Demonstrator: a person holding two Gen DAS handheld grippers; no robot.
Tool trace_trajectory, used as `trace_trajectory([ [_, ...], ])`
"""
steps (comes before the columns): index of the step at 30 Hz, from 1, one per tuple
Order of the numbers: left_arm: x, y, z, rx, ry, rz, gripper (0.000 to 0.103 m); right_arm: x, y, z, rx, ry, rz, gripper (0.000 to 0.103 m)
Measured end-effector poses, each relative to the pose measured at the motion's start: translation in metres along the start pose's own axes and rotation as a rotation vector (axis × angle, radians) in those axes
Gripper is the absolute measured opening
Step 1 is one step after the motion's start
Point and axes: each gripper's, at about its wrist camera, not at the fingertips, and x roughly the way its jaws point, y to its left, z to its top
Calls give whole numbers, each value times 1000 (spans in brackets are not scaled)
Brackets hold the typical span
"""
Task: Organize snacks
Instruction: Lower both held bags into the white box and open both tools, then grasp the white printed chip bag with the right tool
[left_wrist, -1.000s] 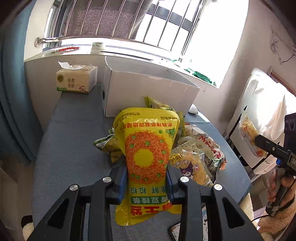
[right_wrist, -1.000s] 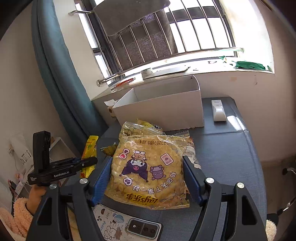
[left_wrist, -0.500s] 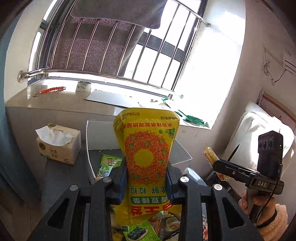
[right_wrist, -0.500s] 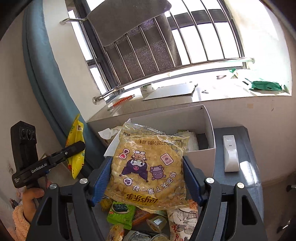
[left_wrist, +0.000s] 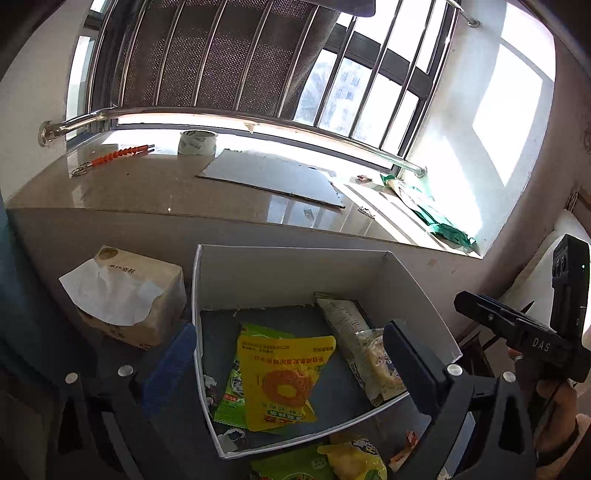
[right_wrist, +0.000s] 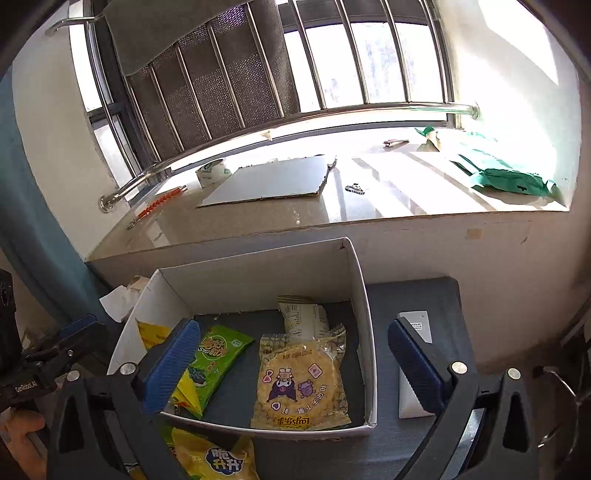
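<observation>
Both tools are opening wide and empty: left tool (left_wrist: 291, 373), right tool (right_wrist: 291, 369). At twelve o'clock, inside the white box (left_wrist: 288, 273), lie the yellow packet (left_wrist: 282, 380) and the cartoon cracker bag (right_wrist: 301, 380). Pulling back low, a finger may catch the box rim.

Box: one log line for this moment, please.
box: yellow bag, cartoon bag inside | left tool: opening, empty | right tool: opening, empty

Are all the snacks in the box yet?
Not yet. The white box already holds the yellow bag, the cartoon cracker bag and a green packet. Both grippers, left and right, are opening, holding nothing. A yellow snack bag still lies outside.
</observation>
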Motion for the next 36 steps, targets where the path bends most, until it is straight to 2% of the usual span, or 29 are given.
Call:
trace_trajectory([
  [4,-19,-2,-5,24,-29,19,103,-9,-4,-6,26,-3,59,103],
  [8,-40,-1,-6,21,-76,27,103,-29,8,-19,-18,-35,39,103],
  [10,-54,-2,-11,13,-91,2,103,-43,15,-31,-42,-50,66,103],
  [14,-83,-13,-31,63,-122,-11,103,-74,24,-56,-85,-83,107,103],
  [20,-119,-26,-81,130,-128,-30,103,-125,27,-104,-132,-142,147,103],
  [24,-141,-31,-120,138,-135,-51,103,-147,15,-146,-112,-150,126,103],
  [32,-163,-39,-189,50,-87,-163,103,-170,-22,-232,37,-75,120,103],
  [36,-169,-49,-214,41,-87,-198,103,-172,-33,-256,82,-20,148,103],
])
